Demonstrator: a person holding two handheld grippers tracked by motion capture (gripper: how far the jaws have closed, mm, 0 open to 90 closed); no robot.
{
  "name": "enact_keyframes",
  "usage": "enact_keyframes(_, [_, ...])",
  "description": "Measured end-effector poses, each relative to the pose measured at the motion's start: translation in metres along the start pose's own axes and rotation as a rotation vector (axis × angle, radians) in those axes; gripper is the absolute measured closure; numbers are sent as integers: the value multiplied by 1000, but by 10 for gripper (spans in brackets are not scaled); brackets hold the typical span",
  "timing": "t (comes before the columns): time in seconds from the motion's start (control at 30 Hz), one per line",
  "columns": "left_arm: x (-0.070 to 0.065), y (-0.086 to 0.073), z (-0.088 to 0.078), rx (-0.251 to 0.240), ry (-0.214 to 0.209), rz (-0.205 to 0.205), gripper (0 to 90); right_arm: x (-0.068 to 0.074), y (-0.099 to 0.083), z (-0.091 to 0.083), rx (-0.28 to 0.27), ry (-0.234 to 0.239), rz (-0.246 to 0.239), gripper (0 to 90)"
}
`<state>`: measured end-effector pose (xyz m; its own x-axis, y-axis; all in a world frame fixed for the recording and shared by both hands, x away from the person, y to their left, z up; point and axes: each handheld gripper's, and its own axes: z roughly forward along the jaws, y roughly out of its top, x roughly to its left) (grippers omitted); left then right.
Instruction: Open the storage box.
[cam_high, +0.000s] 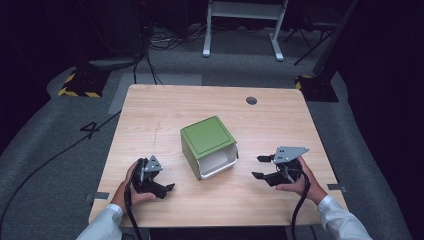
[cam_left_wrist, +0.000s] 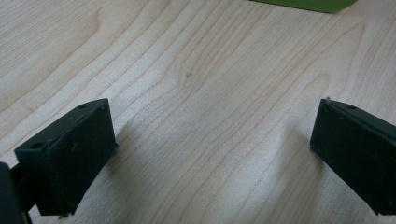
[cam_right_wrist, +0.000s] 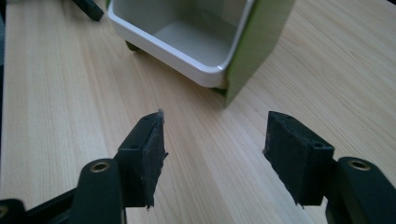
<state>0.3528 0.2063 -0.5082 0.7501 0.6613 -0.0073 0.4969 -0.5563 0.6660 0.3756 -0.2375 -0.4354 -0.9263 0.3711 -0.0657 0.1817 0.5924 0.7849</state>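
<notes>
Wooden table (cam_high: 150, 115) carries my two grippers near me: left gripper (cam_high: 169, 188) and right gripper (cam_high: 260, 167), both with jaws apart and empty. Between them, farther, I see the green box (cam_high: 208, 146), its white drawer (cam_high: 219, 162) facing me.

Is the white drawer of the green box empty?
Empty as far as visible: the white drawer in the green box shows bare walls and floor.

Dim lab: hazard-taped stands (cam_high: 80, 82), cables (cam_high: 165, 40)
</notes>
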Motion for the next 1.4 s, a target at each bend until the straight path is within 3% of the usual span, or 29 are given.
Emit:
enact_keyframes(0.9, [0,0,0,0,-3,-3,2,29,46,54,7,80,-111,388])
enact_keyframes(1.4, [0,0,0,0,-3,-2,2,36,63,94,20,122,-121,394])
